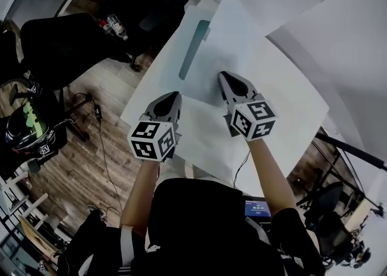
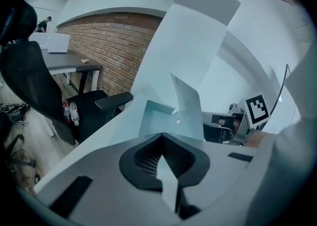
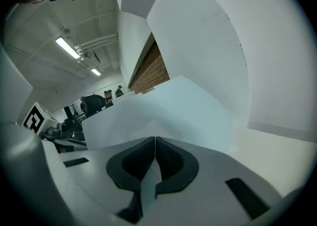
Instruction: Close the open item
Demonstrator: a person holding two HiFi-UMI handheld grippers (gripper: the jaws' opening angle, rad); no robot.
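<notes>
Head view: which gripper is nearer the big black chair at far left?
Left. The left gripper is at the table edge nearest the chair; the right gripper is farther across.

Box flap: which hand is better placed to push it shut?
Right, likely. The right gripper, fingers shut, is on the raised flap's outer side; the left gripper faces the opening.

place: office | cues: swivel chair [image 2: 27, 84], desk [image 2: 64, 62], brick wall [image 2: 116, 46]

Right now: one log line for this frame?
box: white, gap open | left gripper: shut, empty, at box top | right gripper: shut, empty, at box top
</notes>
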